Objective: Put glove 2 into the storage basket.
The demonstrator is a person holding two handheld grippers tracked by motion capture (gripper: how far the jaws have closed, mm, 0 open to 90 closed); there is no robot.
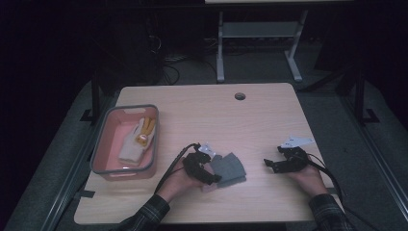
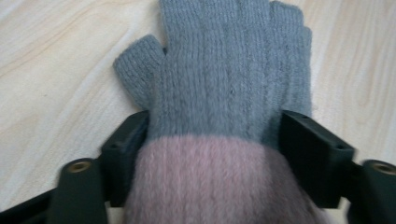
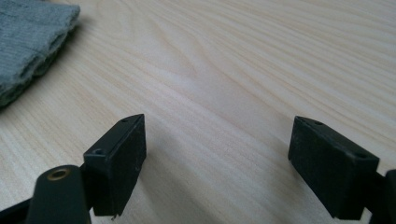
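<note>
A grey knitted fingerless glove (image 1: 230, 166) with a pink cuff lies flat on the wooden table (image 1: 202, 115), fingers pointing away in the left gripper view. My left gripper (image 1: 212, 176) straddles the grey glove (image 2: 229, 79) where grey meets pink, and both black pads touch its edges. To the right, my right gripper (image 1: 270, 164) rests low over bare wood, held in a hand. In the right gripper view its jaws (image 3: 217, 140) stand wide apart with nothing between them, and a corner of the grey glove (image 3: 28, 42) lies at the upper left.
A pink bin with a grey rim (image 1: 98, 154) stands at the table's left and holds a white and yellow glove (image 1: 137, 139). A round cable hole (image 1: 240, 96) sits near the far edge. A desk frame (image 1: 260, 43) stands on the dark floor beyond.
</note>
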